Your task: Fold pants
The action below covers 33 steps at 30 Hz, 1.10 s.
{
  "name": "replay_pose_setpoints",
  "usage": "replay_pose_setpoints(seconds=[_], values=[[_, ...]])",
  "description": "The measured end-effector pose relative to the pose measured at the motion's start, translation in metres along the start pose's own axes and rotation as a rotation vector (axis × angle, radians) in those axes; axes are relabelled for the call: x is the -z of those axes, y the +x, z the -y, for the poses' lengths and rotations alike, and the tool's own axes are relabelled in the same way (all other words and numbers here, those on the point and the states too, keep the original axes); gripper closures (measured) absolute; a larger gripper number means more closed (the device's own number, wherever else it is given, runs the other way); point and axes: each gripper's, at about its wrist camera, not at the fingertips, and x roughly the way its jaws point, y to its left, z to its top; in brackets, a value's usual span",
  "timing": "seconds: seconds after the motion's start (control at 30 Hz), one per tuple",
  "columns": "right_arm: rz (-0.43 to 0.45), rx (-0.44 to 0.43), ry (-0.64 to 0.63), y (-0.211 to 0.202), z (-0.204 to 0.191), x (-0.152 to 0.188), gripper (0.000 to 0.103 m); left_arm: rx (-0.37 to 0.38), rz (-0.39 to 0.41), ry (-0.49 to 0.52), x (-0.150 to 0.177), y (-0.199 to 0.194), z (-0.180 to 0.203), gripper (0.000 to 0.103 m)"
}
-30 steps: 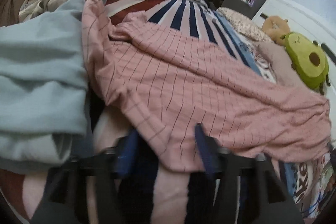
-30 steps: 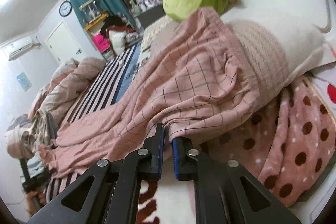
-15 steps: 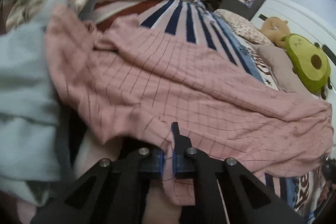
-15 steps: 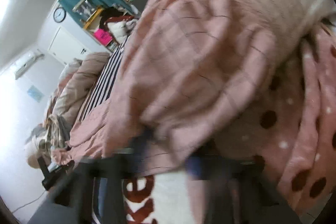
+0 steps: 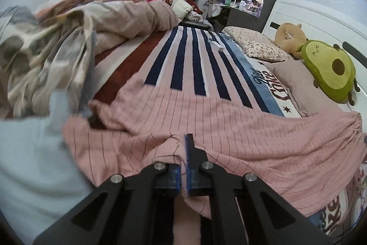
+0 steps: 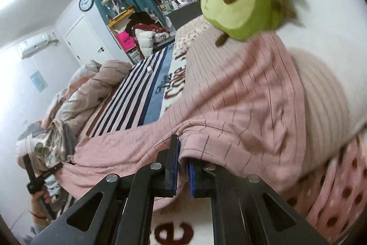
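Note:
Pink checked pants (image 5: 240,130) lie stretched across the striped bed, from the left side to the pillows; they also show in the right wrist view (image 6: 240,107). My left gripper (image 5: 183,153) is shut on a pinch of the pants' near edge at the leg end. My right gripper (image 6: 182,153) is shut on the near edge at the waistband end, where the cloth drapes over a beige pillow (image 6: 325,93). The left gripper's handle shows far left in the right wrist view (image 6: 36,176).
A green avocado plush (image 5: 330,70) lies on the pillows by the white headboard (image 5: 316,22); it sits just above the pants in the right wrist view (image 6: 243,1). A crumpled duvet (image 5: 96,22) and light blue cloth (image 5: 29,153) pile at the left. A dotted pink blanket (image 6: 339,194) lies lower right.
The left gripper closed on the pants' edge and pulled it off the blue cloth toward me. The right gripper, holding the waistband end, swung up and back; the pants lie flatter.

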Motion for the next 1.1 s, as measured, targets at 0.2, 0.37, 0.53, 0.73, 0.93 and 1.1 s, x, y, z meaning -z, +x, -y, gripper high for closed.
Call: replay_pose_setpoints(seconds=[0.2,0.37,0.53,0.73,0.93,1.1], values=[[-0.016,0.057,-0.055,0.034,-0.011,-0.047,0.101,0.017,-0.022,-0.013,-0.042,0.045,0.002,0.102],[-0.031,0.114,-0.1,0.065,-0.019,-0.071,0.101,0.009,-0.017,-0.011,-0.069,0.082,0.014,0.102],[-0.029,0.164,-0.117,0.086,-0.016,-0.075,0.101,-0.038,-0.031,-0.007,-0.085,0.118,0.012,0.101],[-0.079,0.282,-0.115,0.119,-0.001,-0.074,0.101,-0.091,-0.075,-0.012,-0.085,0.157,0.002,0.099],[-0.147,0.31,-0.153,0.132,0.0,-0.071,0.087,-0.075,-0.091,-0.044,-0.074,0.16,-0.007,0.043],[-0.175,0.306,-0.201,0.112,-0.021,-0.071,0.055,-0.052,-0.034,0.017,-0.076,0.133,0.008,0.033]])
